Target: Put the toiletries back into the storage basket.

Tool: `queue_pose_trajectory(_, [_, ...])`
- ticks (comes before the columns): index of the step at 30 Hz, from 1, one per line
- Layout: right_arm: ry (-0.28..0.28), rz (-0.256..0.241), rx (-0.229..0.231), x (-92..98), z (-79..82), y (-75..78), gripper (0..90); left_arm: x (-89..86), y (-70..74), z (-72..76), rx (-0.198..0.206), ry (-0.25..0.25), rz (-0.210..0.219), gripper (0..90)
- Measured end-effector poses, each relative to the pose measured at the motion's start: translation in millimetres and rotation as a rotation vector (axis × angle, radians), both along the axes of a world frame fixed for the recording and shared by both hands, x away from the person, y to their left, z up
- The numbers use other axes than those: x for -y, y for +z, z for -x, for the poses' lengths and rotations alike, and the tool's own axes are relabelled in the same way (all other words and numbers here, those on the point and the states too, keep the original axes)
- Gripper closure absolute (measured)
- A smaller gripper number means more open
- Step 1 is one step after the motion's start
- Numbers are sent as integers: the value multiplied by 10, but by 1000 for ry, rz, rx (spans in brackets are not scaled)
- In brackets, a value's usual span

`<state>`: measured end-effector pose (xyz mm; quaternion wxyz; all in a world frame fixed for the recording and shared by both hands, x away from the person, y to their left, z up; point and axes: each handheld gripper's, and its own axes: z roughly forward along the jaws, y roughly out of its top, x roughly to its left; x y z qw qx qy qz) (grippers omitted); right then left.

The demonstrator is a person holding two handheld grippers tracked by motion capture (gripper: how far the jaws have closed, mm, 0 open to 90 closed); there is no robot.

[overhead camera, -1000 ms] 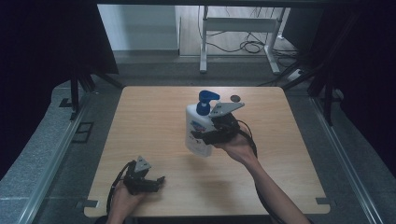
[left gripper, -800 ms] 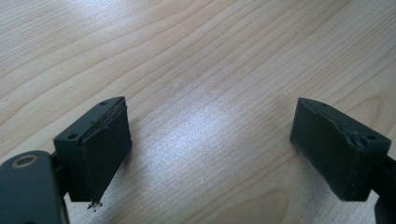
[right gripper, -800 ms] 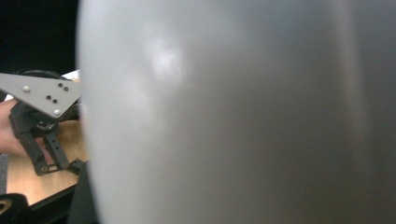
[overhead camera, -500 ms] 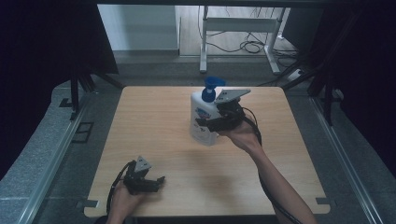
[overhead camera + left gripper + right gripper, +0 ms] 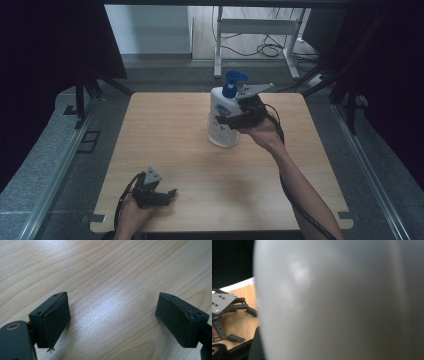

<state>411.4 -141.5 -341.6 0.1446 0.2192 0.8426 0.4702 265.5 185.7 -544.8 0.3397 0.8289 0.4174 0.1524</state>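
Your right gripper [image 5: 231,121] has its jaws clamped on the white pump bottle [image 5: 220,112], gripping the body from the right side. The bottle stands upright toward the far middle of the surface [image 5: 165,140], blue pump head [image 5: 232,81] on top; whether its base touches the wood or hangs just above it, you cannot tell from here. In the right gripper view the bottle [image 5: 332,300] sits right up against the camera, a blurred white wall.

Your left gripper [image 5: 159,193] rests at the near left of the surface, well apart from the bottle. Its jaws stand wide open with nothing between them, bare wood [image 5: 110,290] below.

Step in hand, as judged: standing or placing the bottle upright. Next move calls for making sure the base sits flat, then opening the right jaws slowly and backing straight off to the right so you don't tip it. The bottle is tall with a heavy top, so no sideways drag. Left hand can stay put.
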Motion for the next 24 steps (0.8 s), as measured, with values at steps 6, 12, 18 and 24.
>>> queue_pose_trajectory(6, [-4,12,15,9,-112,38,370,-2,0,-2,1,-3,-2,116])
queue_pose_trajectory(12, [-6,13,19,-2,-240,57,370,-3,1,-3,1,-4,-4,116])
queue_pose_trajectory(18, [-27,32,26,8,-363,45,370,-2,0,-3,2,-3,-2,116])
queue_pose_trajectory(24, [-46,35,29,24,-466,7,370,-2,0,-3,2,-3,-2,116])
